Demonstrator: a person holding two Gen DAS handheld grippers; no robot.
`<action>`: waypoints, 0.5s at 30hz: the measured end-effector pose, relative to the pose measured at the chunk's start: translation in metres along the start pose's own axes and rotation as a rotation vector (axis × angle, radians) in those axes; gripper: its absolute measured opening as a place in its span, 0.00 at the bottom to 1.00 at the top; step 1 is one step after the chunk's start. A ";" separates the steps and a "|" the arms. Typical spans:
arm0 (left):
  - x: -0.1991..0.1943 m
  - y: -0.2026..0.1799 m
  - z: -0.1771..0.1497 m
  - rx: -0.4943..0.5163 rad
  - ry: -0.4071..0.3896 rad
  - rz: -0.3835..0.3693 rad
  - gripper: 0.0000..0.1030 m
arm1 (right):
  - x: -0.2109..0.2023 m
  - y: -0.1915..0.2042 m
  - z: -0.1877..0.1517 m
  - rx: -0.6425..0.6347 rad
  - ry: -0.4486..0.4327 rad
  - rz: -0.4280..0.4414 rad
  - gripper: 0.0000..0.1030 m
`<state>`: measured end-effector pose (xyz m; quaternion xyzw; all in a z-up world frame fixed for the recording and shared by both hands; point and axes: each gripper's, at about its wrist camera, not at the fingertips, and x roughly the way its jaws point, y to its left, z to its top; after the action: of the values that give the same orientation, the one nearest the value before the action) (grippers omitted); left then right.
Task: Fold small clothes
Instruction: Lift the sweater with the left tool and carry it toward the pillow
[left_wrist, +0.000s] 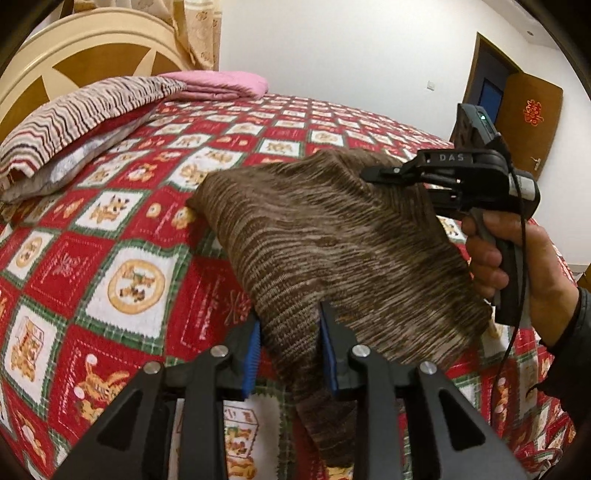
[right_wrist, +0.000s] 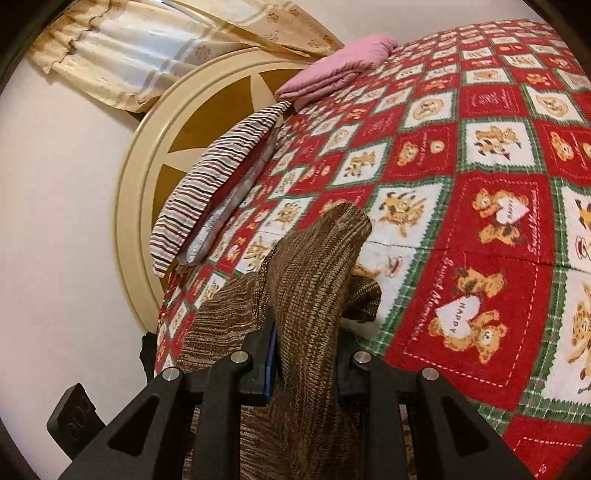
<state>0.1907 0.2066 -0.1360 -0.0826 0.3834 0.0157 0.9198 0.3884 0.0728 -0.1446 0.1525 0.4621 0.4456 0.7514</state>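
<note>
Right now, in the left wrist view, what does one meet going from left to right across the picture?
Striped pillow → pink folded blanket → brown knitted garment → right gripper → the person's right hand.

A brown knit garment (left_wrist: 332, 243) is clamped between the left gripper (left_wrist: 291, 354) fingers, its far corner pinched ahead-right by the right gripper (left_wrist: 373, 173), above a red patterned bedspread (left_wrist: 110, 258)
</note>
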 end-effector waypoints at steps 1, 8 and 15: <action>0.001 0.001 -0.001 -0.003 0.003 0.004 0.33 | 0.001 -0.001 0.000 0.006 0.001 -0.003 0.21; 0.006 0.003 -0.004 -0.013 0.014 0.009 0.36 | 0.007 -0.014 -0.002 0.039 0.006 -0.020 0.21; 0.014 0.007 -0.010 -0.031 0.028 0.052 0.74 | 0.010 -0.025 -0.006 0.066 0.024 -0.029 0.23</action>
<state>0.1930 0.2116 -0.1536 -0.0868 0.3981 0.0445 0.9121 0.3983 0.0661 -0.1693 0.1651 0.4878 0.4209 0.7468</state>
